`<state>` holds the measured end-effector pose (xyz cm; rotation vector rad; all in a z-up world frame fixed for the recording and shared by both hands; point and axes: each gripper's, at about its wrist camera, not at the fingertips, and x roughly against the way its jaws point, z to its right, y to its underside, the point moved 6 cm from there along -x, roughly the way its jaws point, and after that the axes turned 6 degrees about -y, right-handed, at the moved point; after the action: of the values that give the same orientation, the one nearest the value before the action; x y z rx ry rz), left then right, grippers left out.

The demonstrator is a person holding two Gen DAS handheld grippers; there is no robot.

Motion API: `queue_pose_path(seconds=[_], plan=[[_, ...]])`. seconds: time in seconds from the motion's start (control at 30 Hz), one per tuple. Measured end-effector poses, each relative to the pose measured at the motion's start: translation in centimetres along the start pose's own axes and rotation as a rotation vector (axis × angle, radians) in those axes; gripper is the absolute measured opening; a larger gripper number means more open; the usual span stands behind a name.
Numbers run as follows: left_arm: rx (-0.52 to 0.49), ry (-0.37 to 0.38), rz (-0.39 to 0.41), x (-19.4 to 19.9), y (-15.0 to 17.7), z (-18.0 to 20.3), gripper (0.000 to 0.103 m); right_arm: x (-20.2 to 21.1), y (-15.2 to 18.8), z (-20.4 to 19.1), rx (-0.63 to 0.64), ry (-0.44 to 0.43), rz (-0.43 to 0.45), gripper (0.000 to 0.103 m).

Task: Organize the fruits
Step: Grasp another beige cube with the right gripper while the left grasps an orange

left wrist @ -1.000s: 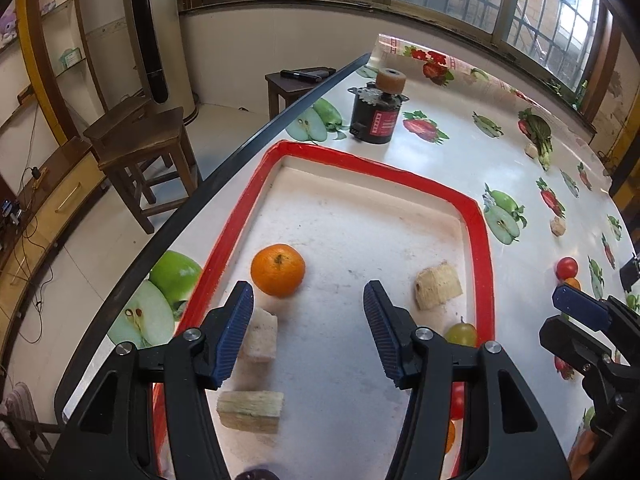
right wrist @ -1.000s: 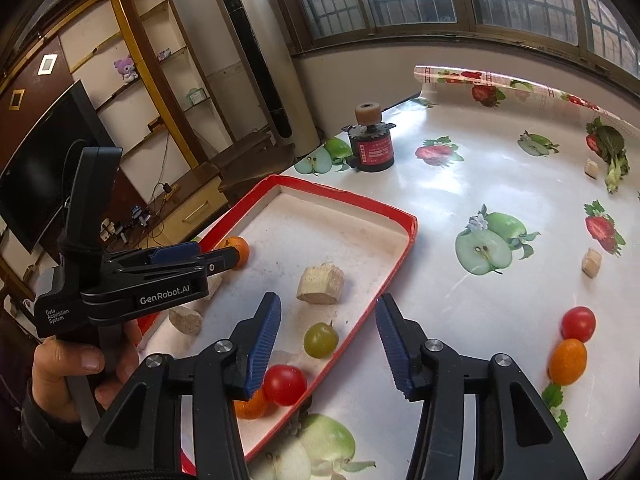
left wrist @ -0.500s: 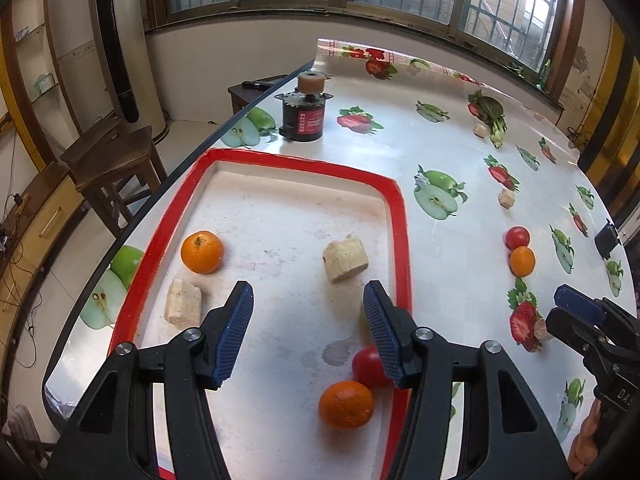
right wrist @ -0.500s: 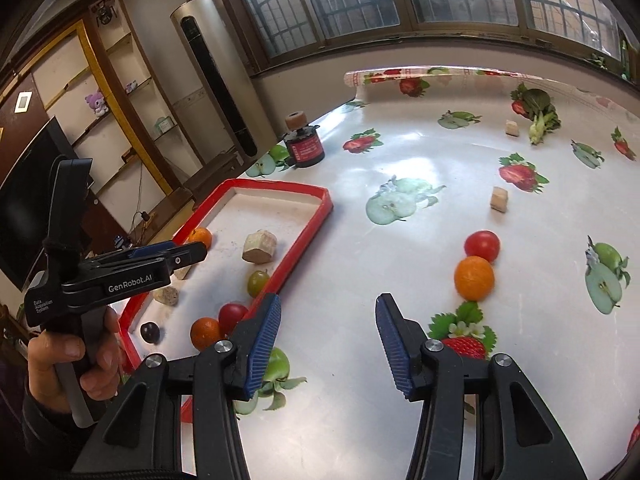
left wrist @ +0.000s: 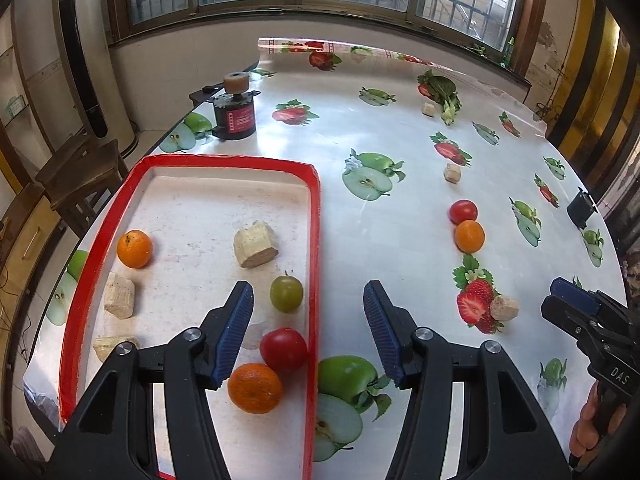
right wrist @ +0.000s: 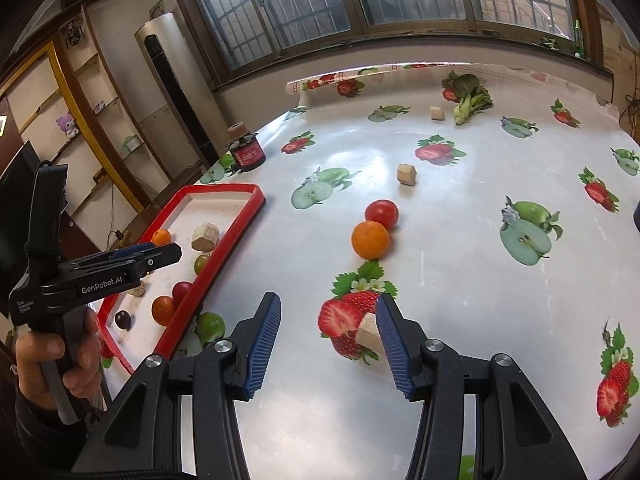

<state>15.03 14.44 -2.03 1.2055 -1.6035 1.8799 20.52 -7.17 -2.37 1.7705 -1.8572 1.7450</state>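
We swing both claws off the red tray (left wrist: 316, 240) toward mid-worktop | left claw (left wrist: 308, 334) and right claw (right wrist: 324, 344) half-open, empty | loose orange (right wrist: 370, 239) and tomato (right wrist: 382, 213) touching there | next pickups.

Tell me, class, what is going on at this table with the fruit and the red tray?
A person holds a two-finger gripper in each hand, sorting fruit into a red tray. Both the left gripper and the right gripper are open and empty. The tray holds two oranges, a red tomato, a green fruit and pale chunks. One orange and one tomato lie touching on the tablecloth.
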Motion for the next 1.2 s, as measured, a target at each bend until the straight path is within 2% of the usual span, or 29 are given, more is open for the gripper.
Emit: queue_pose_path(seconds=[0.27,0.6,0.9,1.03,1.17,1.2], plan=[[-0.034,0.027,-0.005,0.2,0.3,2.7,0.056,1.4,1.0,2.4,-0.034,0.035,0.012,0.051],[-0.064,0.074,-0.032,-1.3,-0.5,6.3,0.056,1.1,2.7,4.3,-0.053,0.063,-0.020,0.052],[-0.103,0.153,-0.075,-4.0,-1.5,11.5,0.056,0.9,-0.6,6.2,-0.055,0.100,0.020,0.052],[-0.113,0.189,-0.106,-6.0,-2.1,14.0,0.056,0.4,-2.0,7.3,-0.064,0.112,0.027,0.052],[-0.109,0.186,-0.140,-8.4,-2.6,15.4,0.056,-0.1,-2.9,8.3,-0.076,0.114,0.035,0.052],[-0.103,0.207,-0.146,-8.8,-2.7,15.6,0.056,-0.3,-3.1,8.5,-0.078,0.114,0.035,0.052]])
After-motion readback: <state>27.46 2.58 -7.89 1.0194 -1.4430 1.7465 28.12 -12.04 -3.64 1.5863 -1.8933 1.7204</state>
